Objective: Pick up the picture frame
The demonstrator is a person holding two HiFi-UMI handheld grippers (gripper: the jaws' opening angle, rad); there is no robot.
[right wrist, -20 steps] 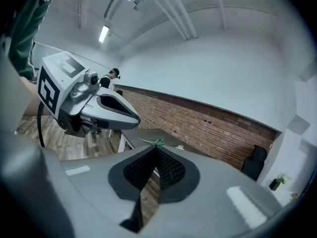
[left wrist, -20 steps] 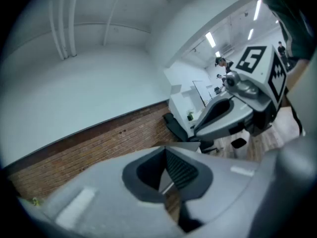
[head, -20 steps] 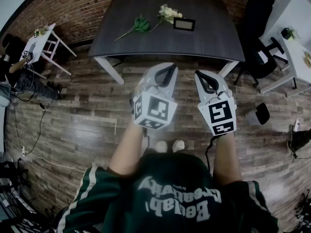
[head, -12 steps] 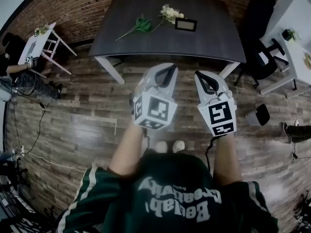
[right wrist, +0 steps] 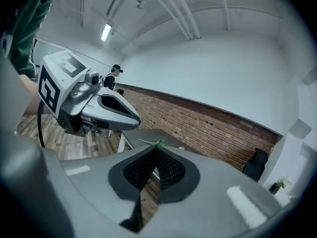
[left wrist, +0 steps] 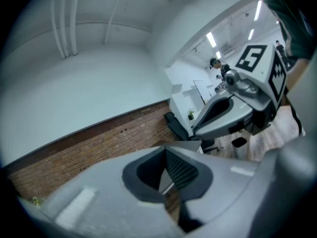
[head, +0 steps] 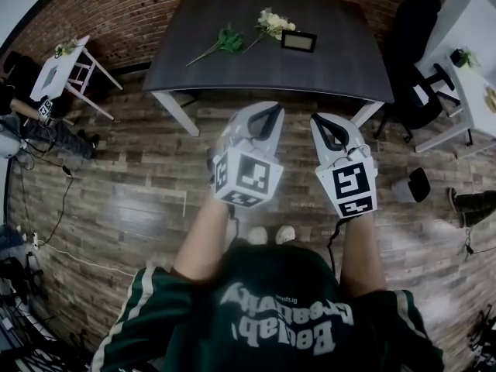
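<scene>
The picture frame (head: 298, 41) sits toward the far side of the dark table (head: 341, 72), just right of the white flowers (head: 270, 20), with its long side running across the person's view. The left gripper (head: 267, 108) and right gripper (head: 320, 119) hang over the floor well short of it, jaws closed on nothing. The frame lies ahead between them, a touch nearer the right one, I'd say

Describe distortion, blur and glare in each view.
Head view: fisheye bows the dark rectangular table and red brick wall; fairly sharp. Left gripper view: the near grey left gripper is soft, corners dark. Right gripper view: crisper, ceiling strip light glares.
</scene>
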